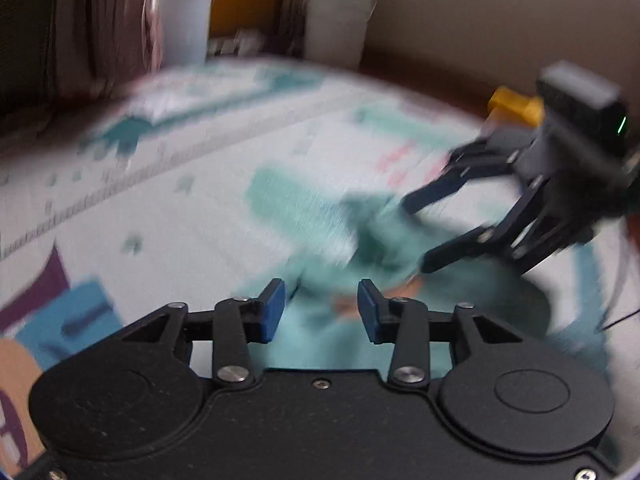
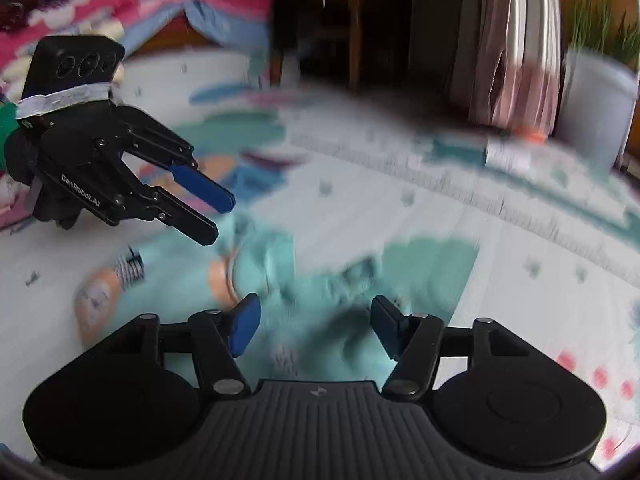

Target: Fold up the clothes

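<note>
Nearest to my left camera is the left gripper [image 1: 321, 307], its blue pads apart at a middle width, with nothing pressed between them. Just ahead of it and below its fingertips lies the mint green garment [image 1: 320, 340], crumpled on the patterned play mat [image 1: 160, 200]. An orange print on the cloth shows just in front of the pads.

The right gripper [image 2: 314, 326] is also apart, a little wider, and it also holds nothing; the same garment [image 2: 320, 320] spreads under and between its fingers, but I see no pad pressing on it. In the left view the right gripper [image 1: 416, 236] hangs to the right and further ahead, with its tips close above the cloth. Both pictures are blurred, so I cannot tell exactly where the edges of the garment are.

I judge that the step in hand is to take hold of the garment at two points. To do it well, I should slow both hands, find a real edge or corner and not a loose fold, and lower each gripper until one pad goes under the fabric. Both grippers should close on one layer only, well apart from each other, so the cloth can stretch flat.
</note>
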Demonstrator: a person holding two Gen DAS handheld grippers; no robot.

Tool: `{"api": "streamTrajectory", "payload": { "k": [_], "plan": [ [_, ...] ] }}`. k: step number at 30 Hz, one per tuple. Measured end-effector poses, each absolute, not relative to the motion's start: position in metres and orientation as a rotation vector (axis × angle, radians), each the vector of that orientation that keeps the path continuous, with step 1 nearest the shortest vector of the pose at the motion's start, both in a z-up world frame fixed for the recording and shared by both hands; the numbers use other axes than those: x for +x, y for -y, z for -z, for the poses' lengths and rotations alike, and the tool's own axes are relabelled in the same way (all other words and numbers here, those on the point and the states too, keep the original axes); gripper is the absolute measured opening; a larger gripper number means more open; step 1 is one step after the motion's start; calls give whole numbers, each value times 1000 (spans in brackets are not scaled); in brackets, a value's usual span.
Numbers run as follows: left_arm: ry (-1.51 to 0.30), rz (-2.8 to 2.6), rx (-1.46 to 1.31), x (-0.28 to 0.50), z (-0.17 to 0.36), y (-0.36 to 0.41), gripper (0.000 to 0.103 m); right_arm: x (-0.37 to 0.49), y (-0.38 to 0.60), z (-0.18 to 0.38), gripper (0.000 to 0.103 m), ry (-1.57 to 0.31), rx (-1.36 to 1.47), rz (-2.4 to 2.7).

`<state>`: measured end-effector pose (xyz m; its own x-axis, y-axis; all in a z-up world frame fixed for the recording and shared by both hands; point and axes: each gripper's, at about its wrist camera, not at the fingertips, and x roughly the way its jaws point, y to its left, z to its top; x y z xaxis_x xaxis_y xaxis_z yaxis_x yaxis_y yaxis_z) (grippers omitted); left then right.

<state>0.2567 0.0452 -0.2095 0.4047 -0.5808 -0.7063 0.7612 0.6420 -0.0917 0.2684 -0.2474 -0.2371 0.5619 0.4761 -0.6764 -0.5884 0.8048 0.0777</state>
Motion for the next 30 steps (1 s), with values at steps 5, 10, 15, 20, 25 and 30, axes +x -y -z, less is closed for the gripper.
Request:
{"api": "streamTrajectory", "payload": {
  "k": [5,10,15,20,25,30],
  "plan": [
    [-755,855,264,258,203,-40,41,273,247,241,66,-753,-139,-613],
    [-622,935,193,200,161,-56,41,219,261,205,66,-587,-90,-664],
    [-637,910,163,166,174,-51,41,172,251,210,59,-553,-115,-650],
    [-625,917,372,156,222,-30,41,175,244,257,62,-729,-64,-642],
    [-640,937,313,163,192,-41,40,162,239,234,61,-634,-144,-653],
    [-706,896,312,172,215,-42,42,171,231,250,66,-740,-130,-674]
  ]
}}
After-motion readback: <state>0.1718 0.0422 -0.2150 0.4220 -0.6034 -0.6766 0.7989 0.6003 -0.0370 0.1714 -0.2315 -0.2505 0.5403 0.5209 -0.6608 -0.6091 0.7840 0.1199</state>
